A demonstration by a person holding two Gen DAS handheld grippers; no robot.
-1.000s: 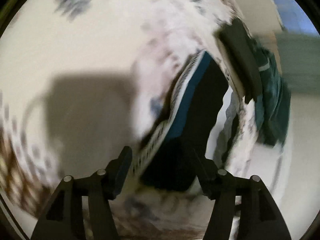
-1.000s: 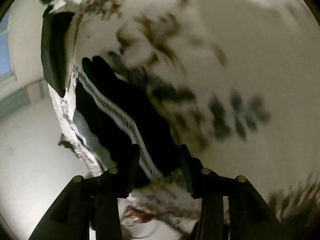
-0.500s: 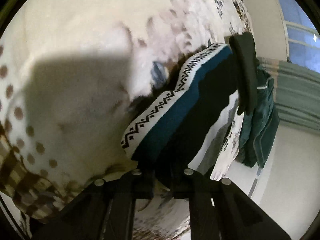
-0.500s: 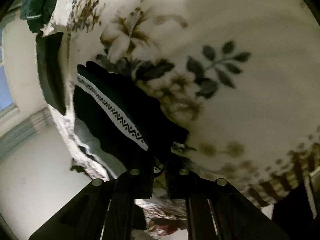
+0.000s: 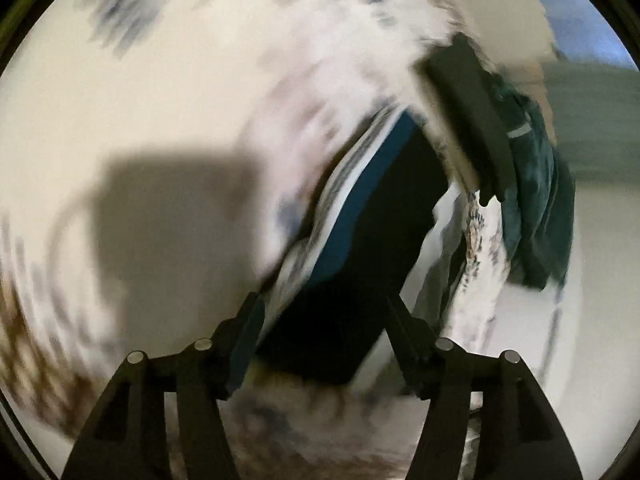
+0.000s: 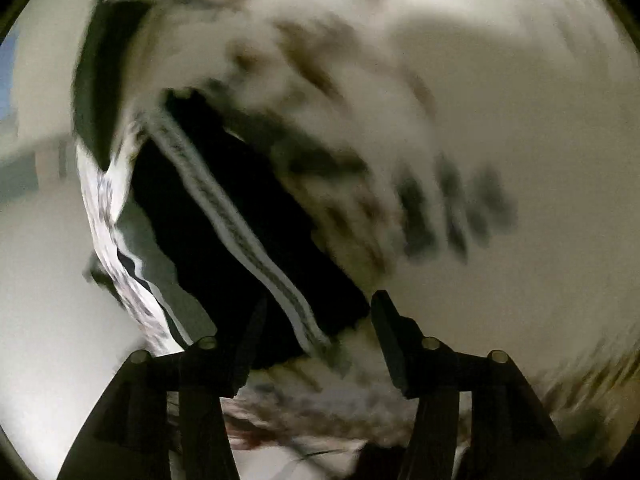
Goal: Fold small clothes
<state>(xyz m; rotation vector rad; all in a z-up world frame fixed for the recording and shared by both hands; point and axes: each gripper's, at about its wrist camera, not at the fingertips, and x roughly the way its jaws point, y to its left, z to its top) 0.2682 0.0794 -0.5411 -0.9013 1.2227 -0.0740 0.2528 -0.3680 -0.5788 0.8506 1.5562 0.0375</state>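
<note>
A small dark garment (image 5: 360, 264) with a blue band and a white patterned stripe lies on a cream floral cloth (image 5: 152, 92), partly over its edge. My left gripper (image 5: 324, 320) is open, its fingers either side of the garment's near end. In the right wrist view the same garment (image 6: 224, 232) shows its white patterned stripe. My right gripper (image 6: 316, 320) is open, its fingers astride the garment's near corner. Both views are blurred by motion.
A black folded item (image 5: 468, 116) sits at the cloth's far edge, with a dark green garment (image 5: 536, 208) hanging beyond it. The black item also shows in the right wrist view (image 6: 100, 92). Pale floor (image 6: 48, 300) lies beyond the cloth's edge.
Half a second ago both grippers were shut on the garment's near edge. Both have opened and let it go, and both views are moving fast.
</note>
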